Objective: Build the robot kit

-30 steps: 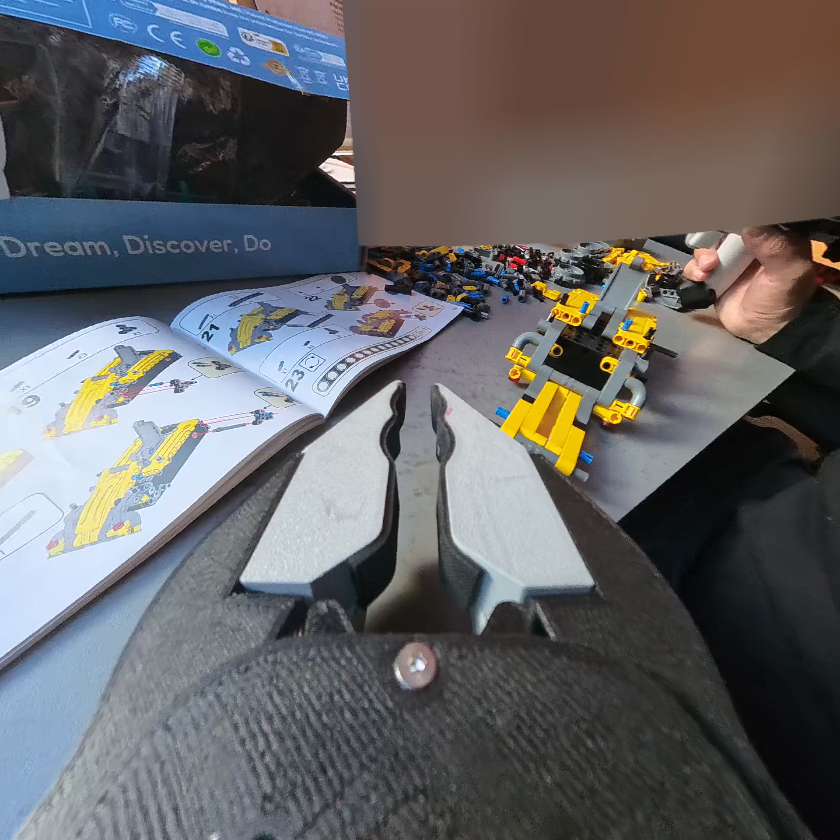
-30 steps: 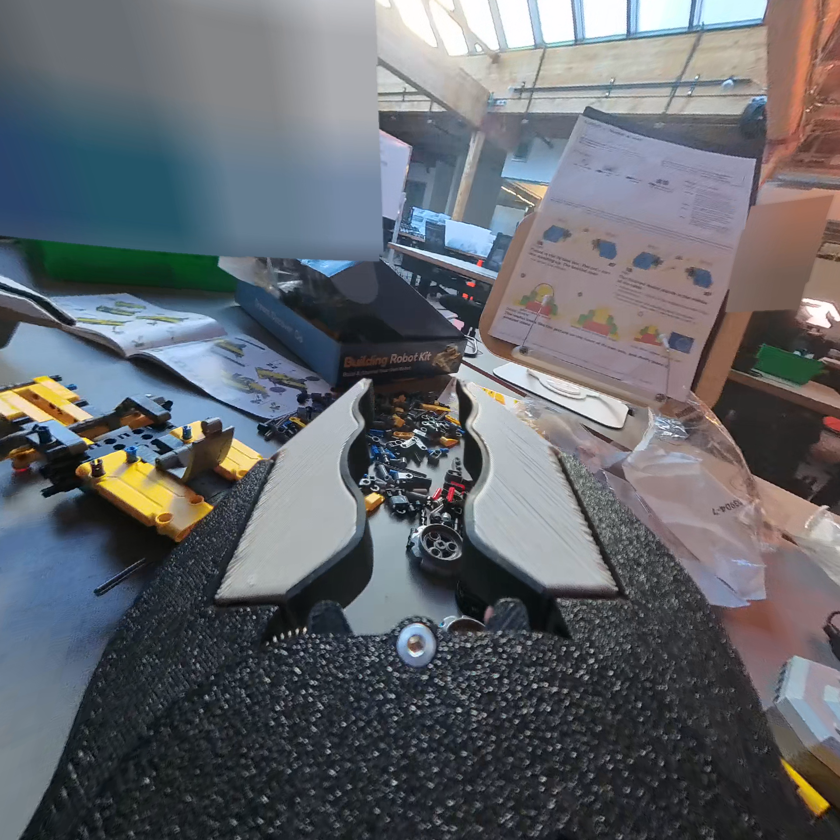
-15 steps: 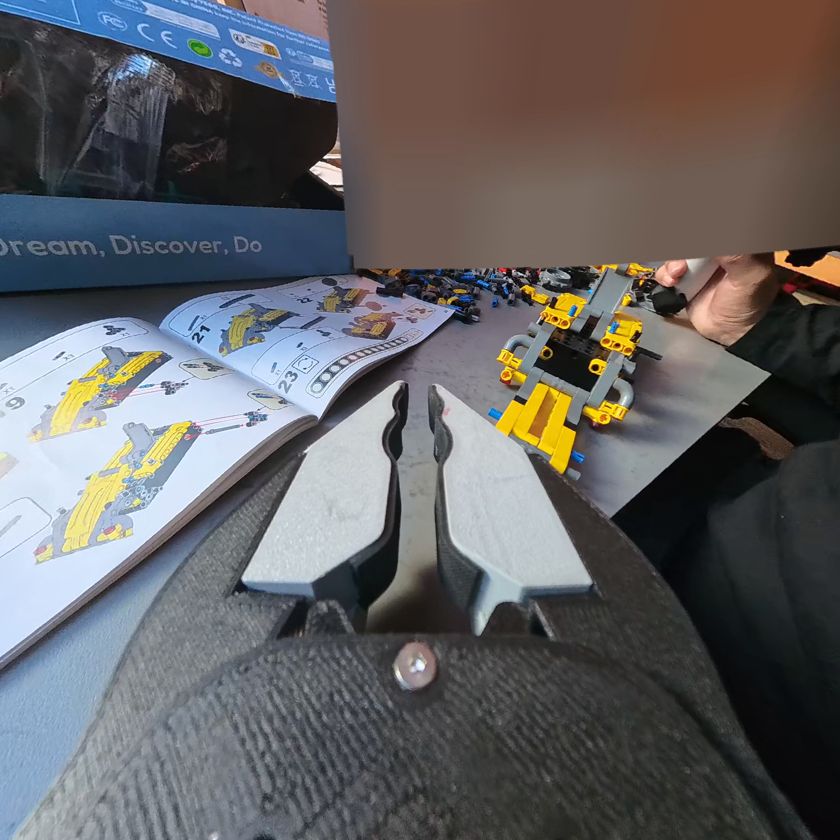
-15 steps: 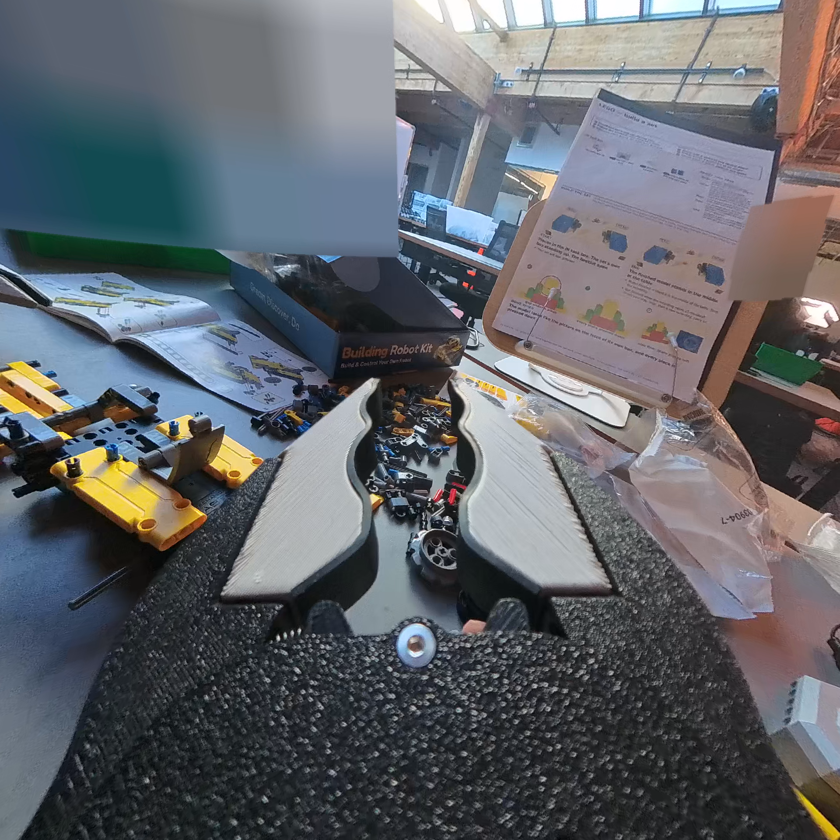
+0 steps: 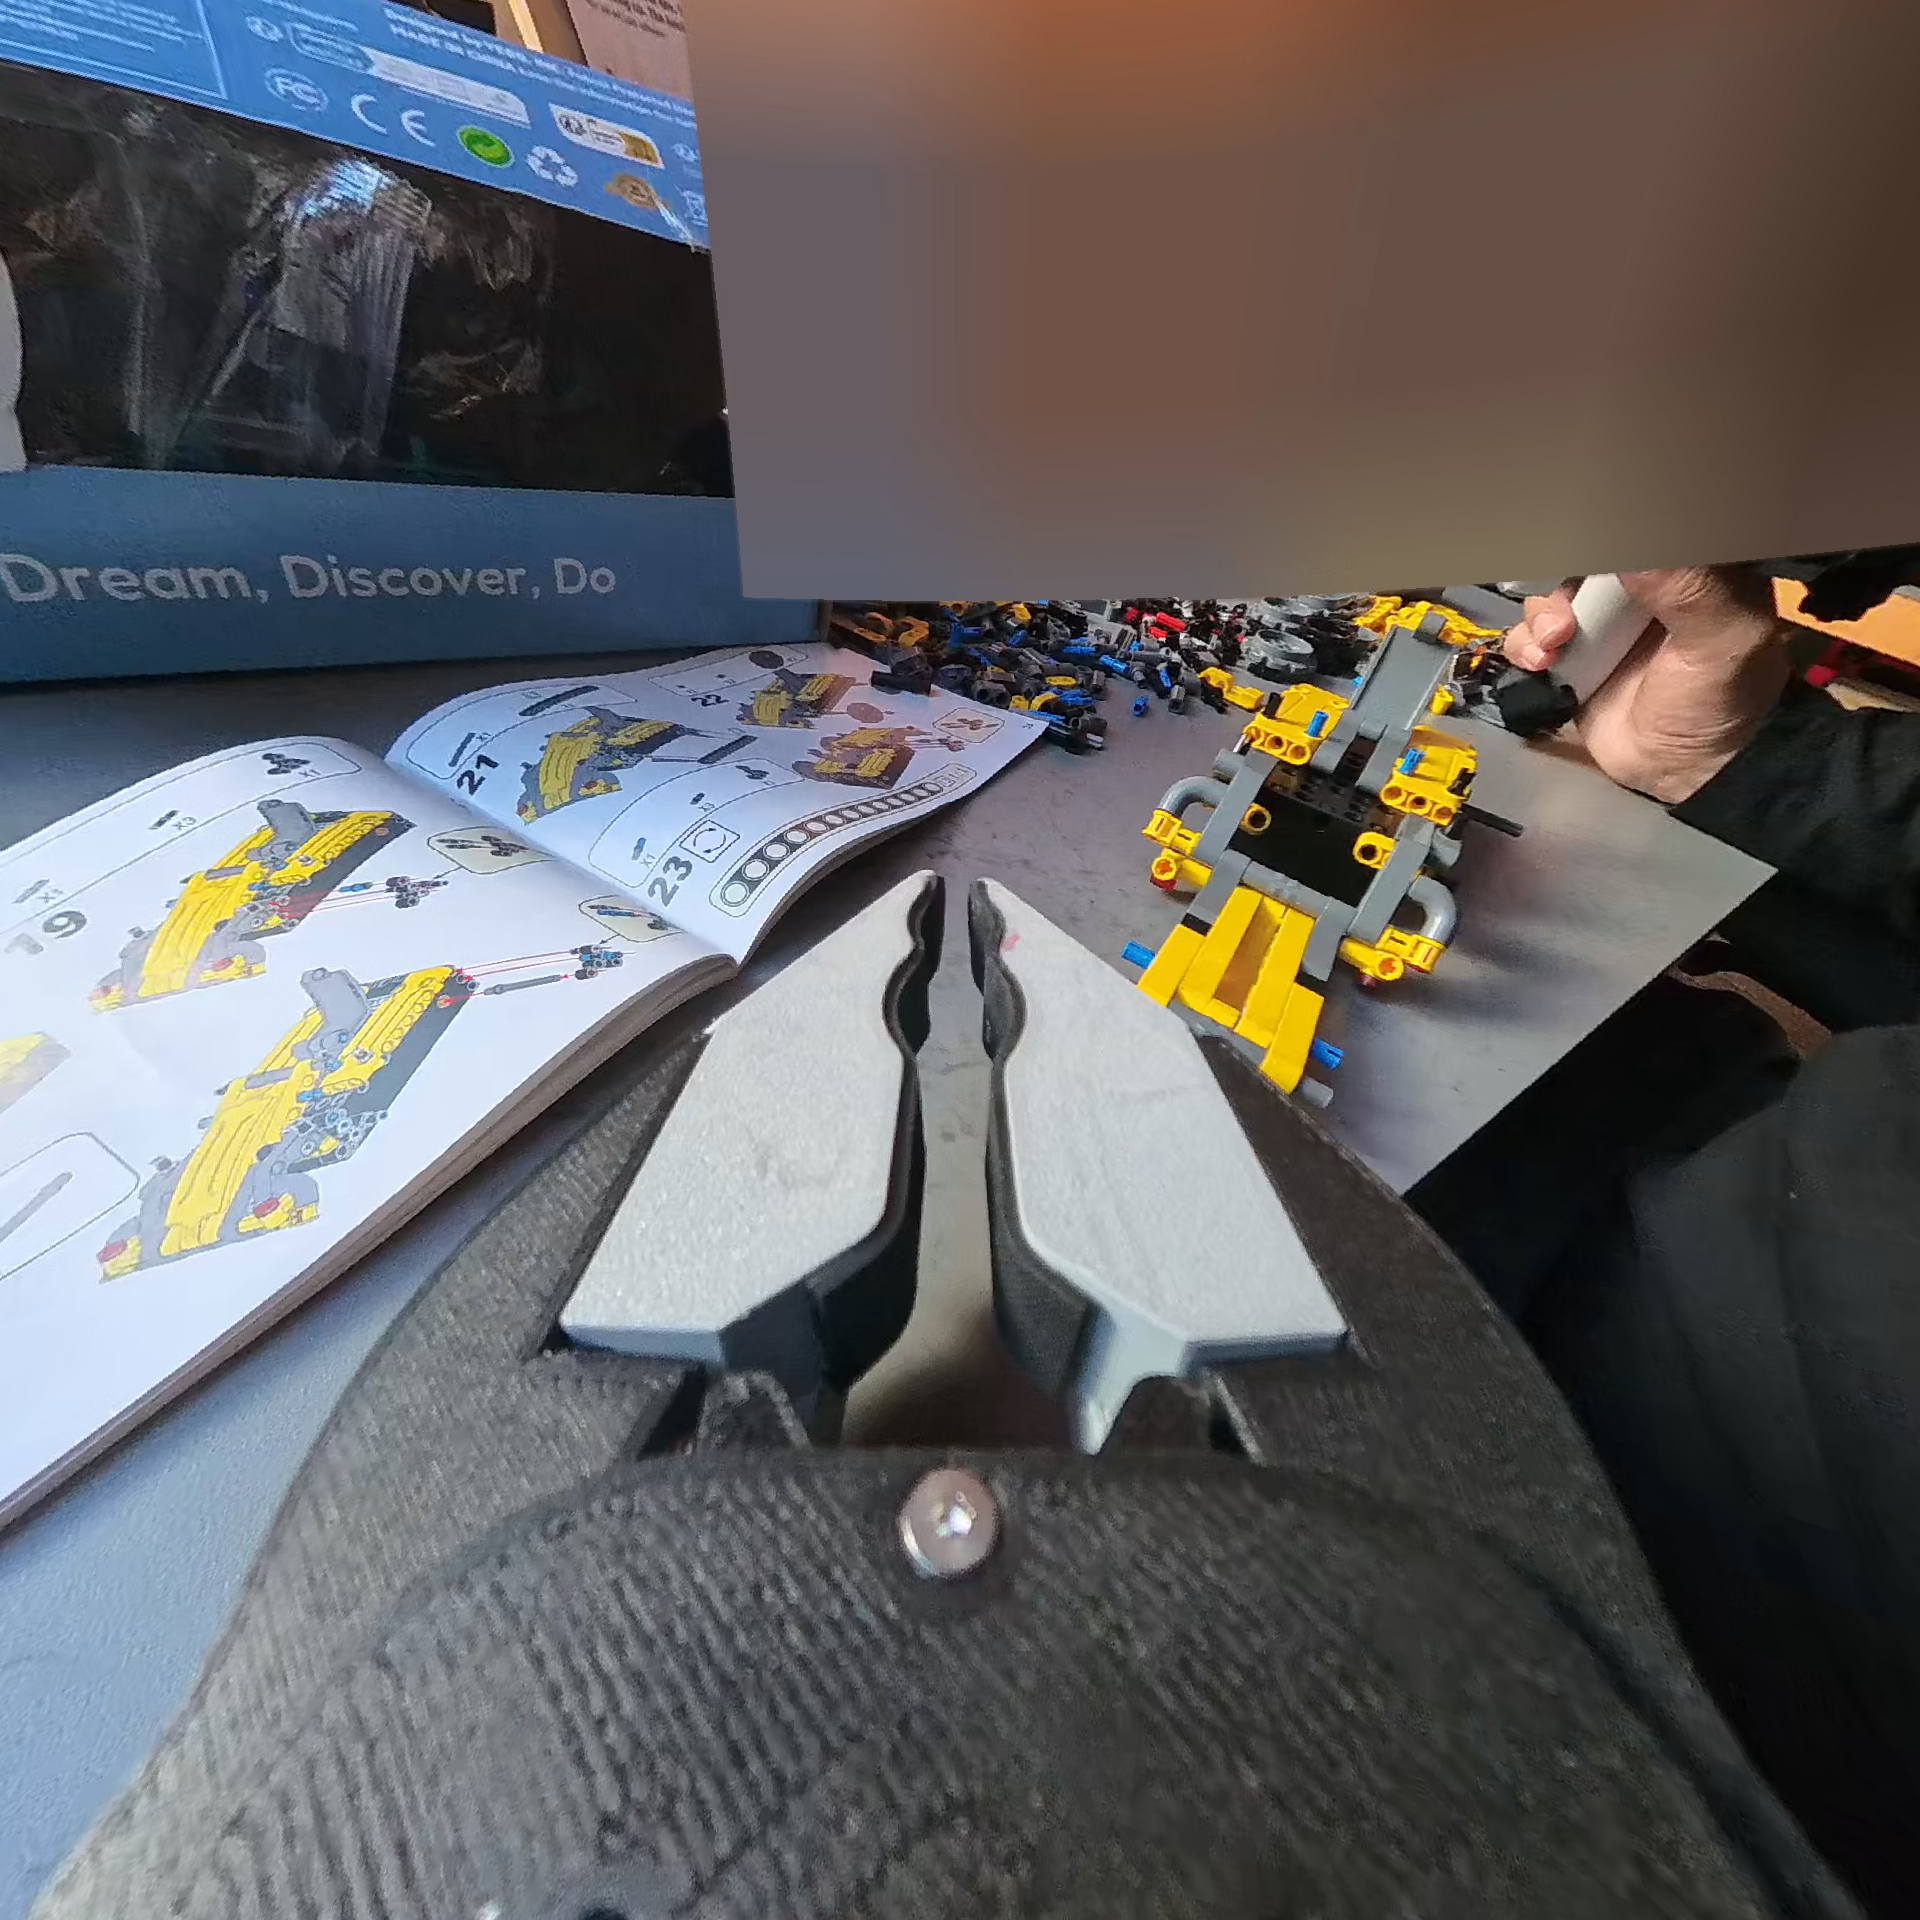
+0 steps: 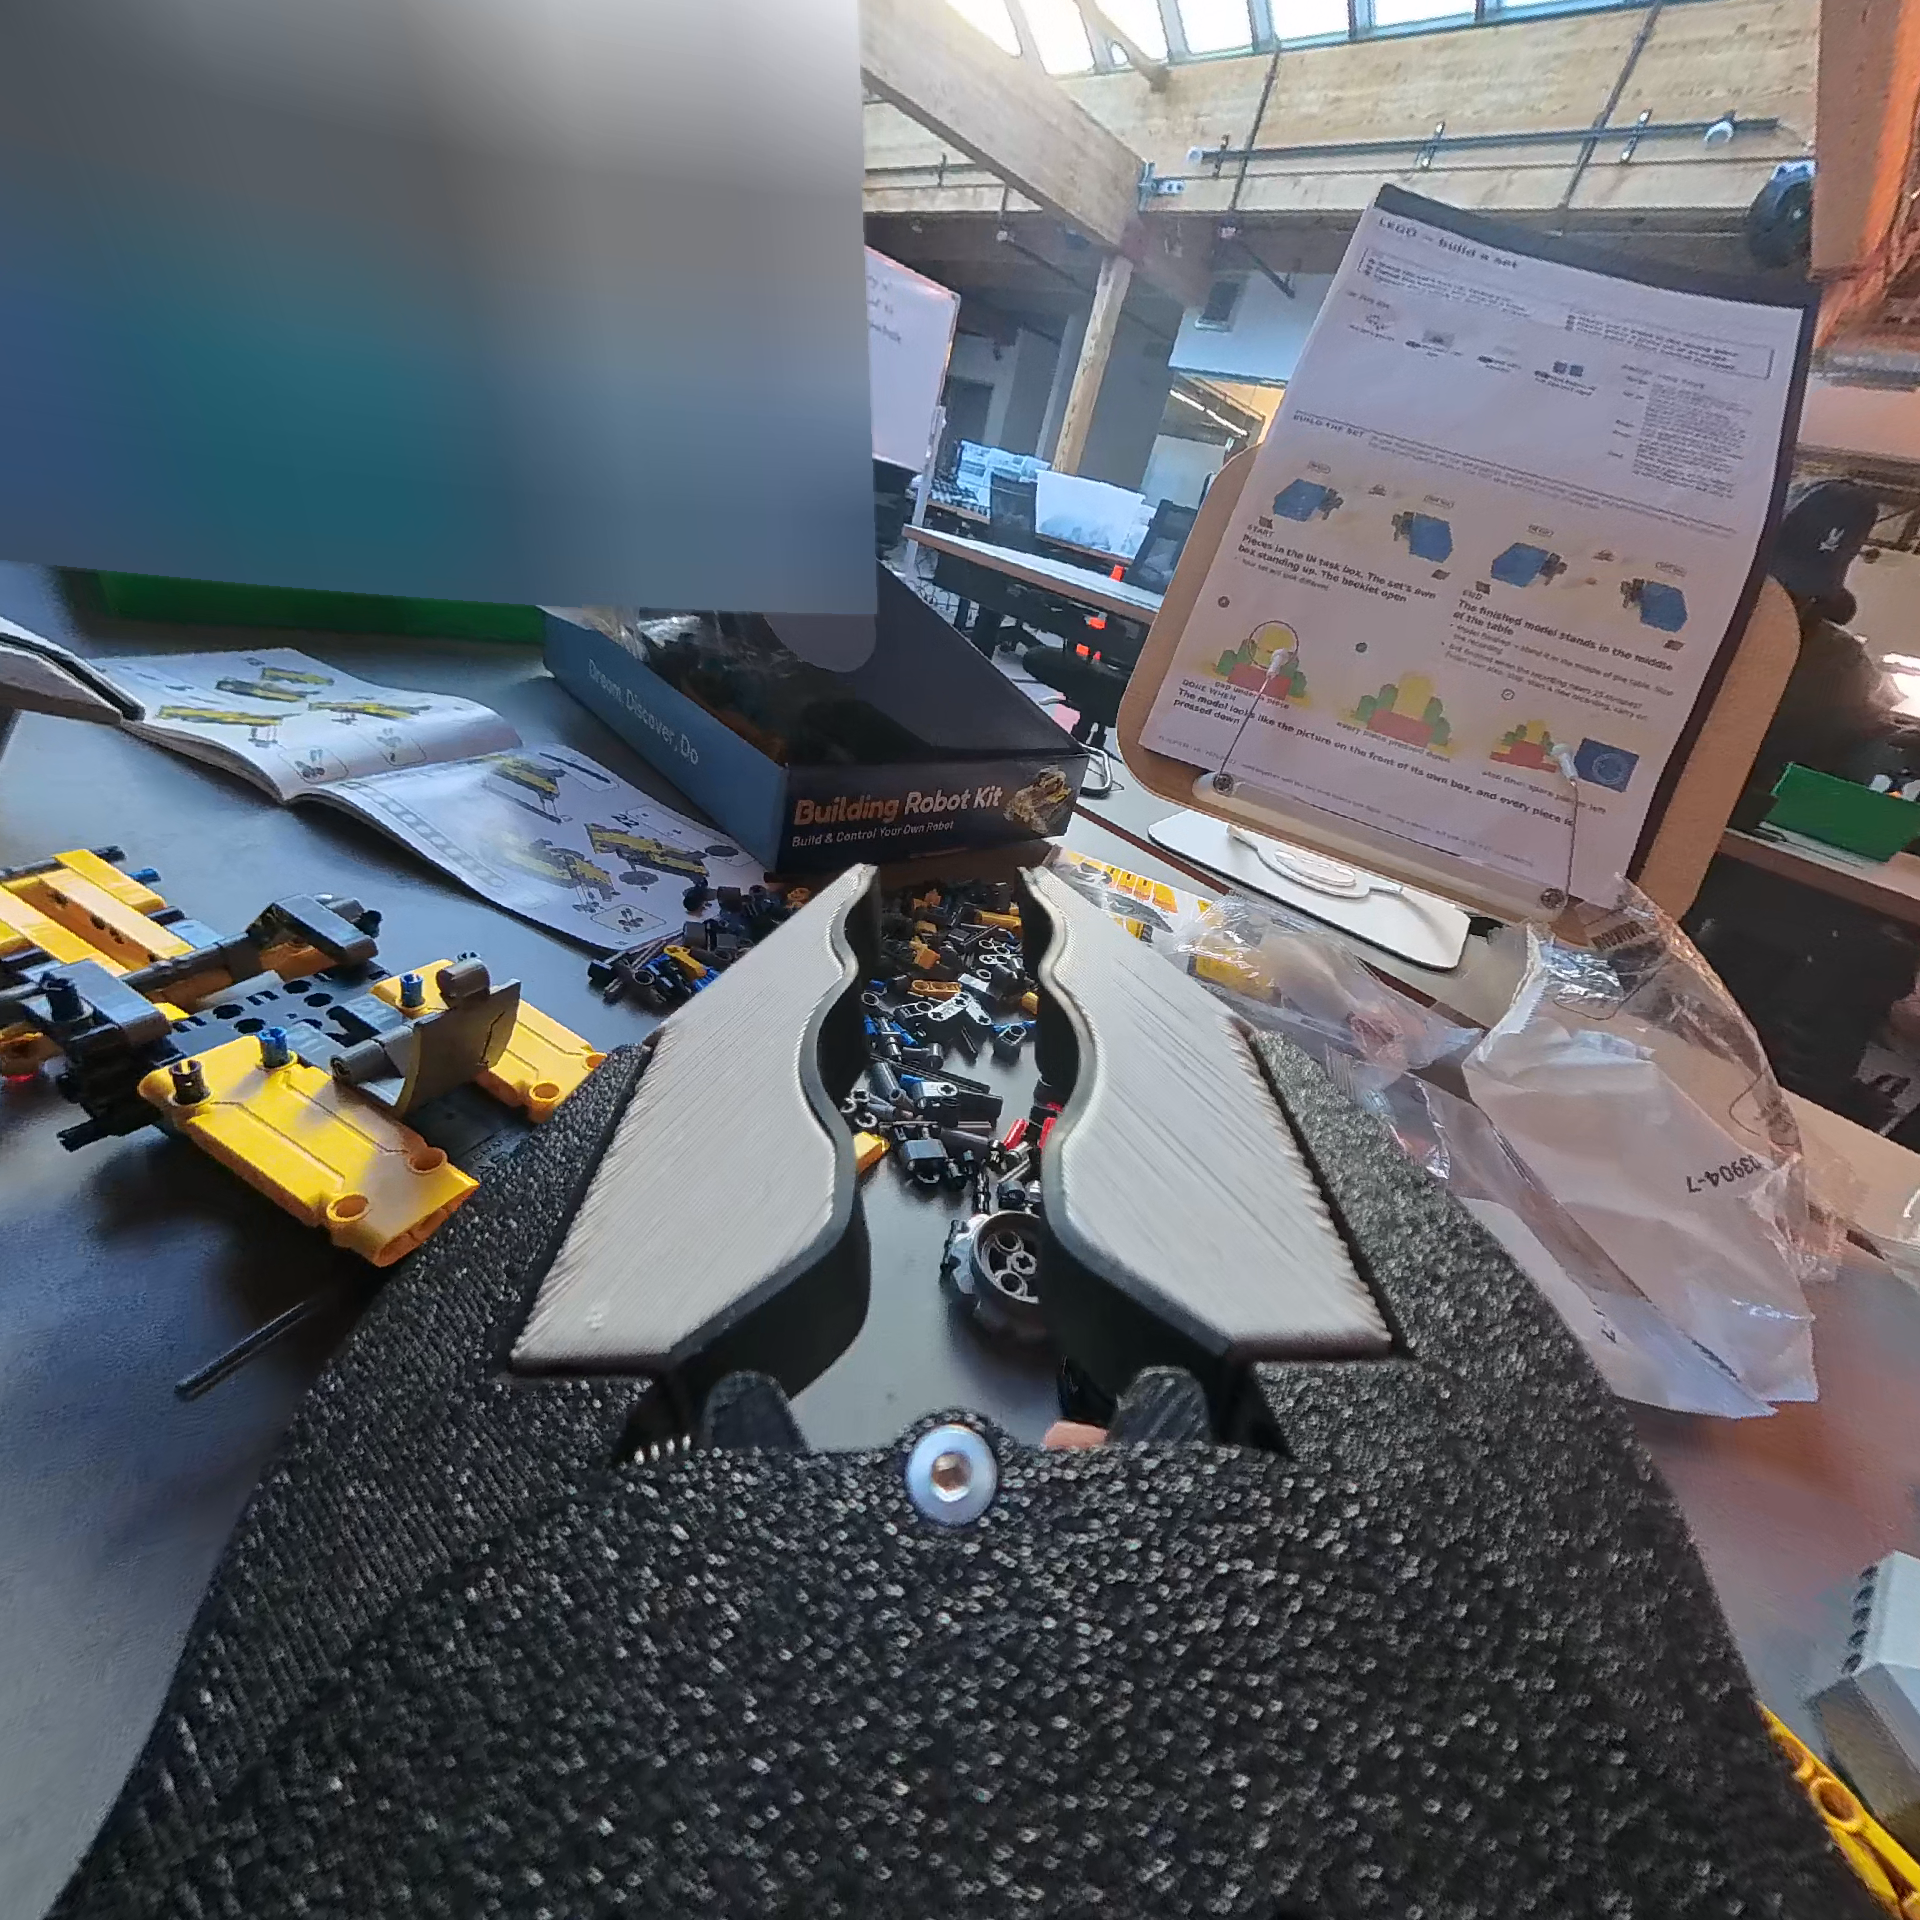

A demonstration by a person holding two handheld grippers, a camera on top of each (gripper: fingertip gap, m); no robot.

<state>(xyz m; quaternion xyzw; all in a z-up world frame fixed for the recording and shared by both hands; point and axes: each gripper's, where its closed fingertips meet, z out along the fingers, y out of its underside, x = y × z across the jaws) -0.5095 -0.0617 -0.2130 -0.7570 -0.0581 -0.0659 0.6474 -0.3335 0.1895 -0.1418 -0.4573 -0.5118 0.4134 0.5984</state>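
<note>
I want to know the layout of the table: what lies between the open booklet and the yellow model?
In the left wrist view, only bare grey table separates the booklet from the yellow model; loose parts lie farther back.

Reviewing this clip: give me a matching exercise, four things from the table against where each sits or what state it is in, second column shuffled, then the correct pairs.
Things
1. instruction booklet
2. yellow and grey brick model
3. grey wheel hub
4. left gripper

Places or states
A. lies between the right gripper's spread fingers
B. lies open on the table, in front of the blue box
C. nearly closed on nothing, fingertips a narrow slit apart
D. stands near the table edge, beside the pile of loose pieces

Pairs: 1-B, 2-D, 3-A, 4-C
</note>
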